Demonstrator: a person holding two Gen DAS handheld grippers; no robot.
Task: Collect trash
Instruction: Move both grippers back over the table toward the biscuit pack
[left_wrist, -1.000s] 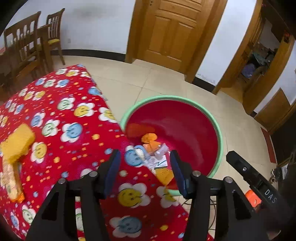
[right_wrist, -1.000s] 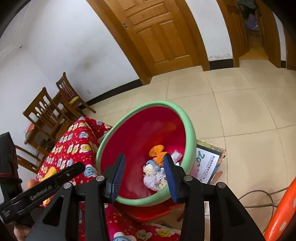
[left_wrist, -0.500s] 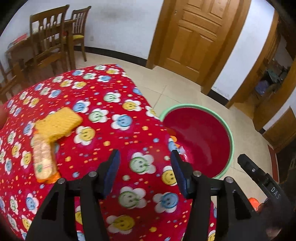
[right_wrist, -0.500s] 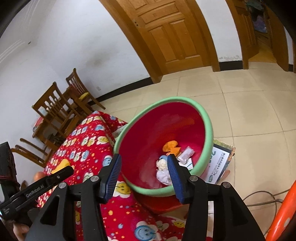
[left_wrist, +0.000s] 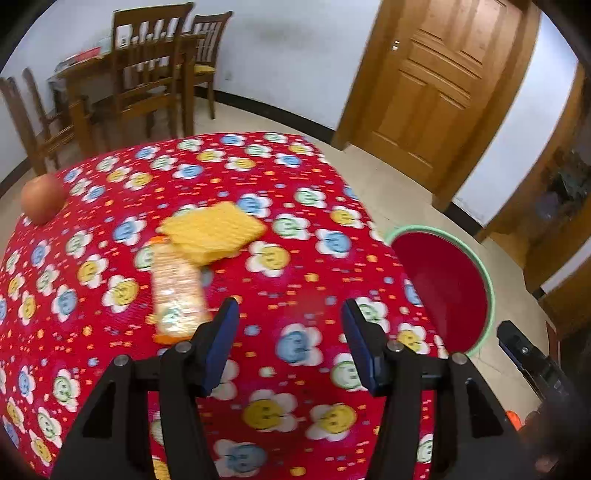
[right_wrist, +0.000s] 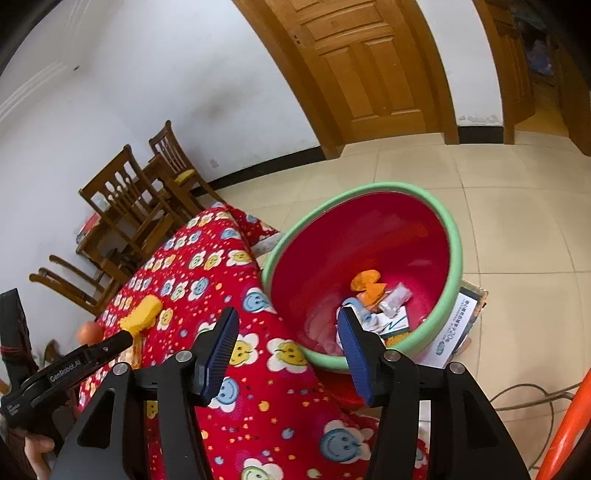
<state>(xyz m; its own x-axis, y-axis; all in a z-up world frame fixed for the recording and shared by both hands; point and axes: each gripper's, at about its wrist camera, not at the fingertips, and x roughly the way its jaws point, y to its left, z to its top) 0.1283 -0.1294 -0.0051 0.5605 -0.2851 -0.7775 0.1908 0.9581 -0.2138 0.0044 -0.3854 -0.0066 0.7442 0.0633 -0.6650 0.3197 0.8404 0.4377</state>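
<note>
The left gripper (left_wrist: 290, 343) is hovering over the red smiley-flower tablecloth (left_wrist: 303, 280), its jaws standing partly apart with nothing between them but patterned cloth. Just beyond its left fingertip an orange-and-white snack wrapper (left_wrist: 177, 295) is lying flat on the tablecloth, its far end tucked under a yellow sponge-like pad (left_wrist: 214, 230). An orange round fruit (left_wrist: 42, 199) is sitting at the far left edge of the tablecloth, well apart from the wrapper.

The right gripper (right_wrist: 288, 347) is hanging over the tablecloth's corner nearest the basin, its jaws opening and holding nothing; only cloth and the basin's rim are showing in the gap. The red basin with a green rim (right_wrist: 456, 258) is standing on the floor just beside the tablecloth's edge. Collected trash (right_wrist: 380, 299) is lying in the basin's bottom: orange scraps, a clear wrapper, crumpled white pieces and a printed card. A printed paper sheet (right_wrist: 456, 328) is lying on the floor, partly under the basin on the side away from the tablecloth. Wooden chairs (left_wrist: 147, 74) are standing beyond the tablecloth's far edge.
</note>
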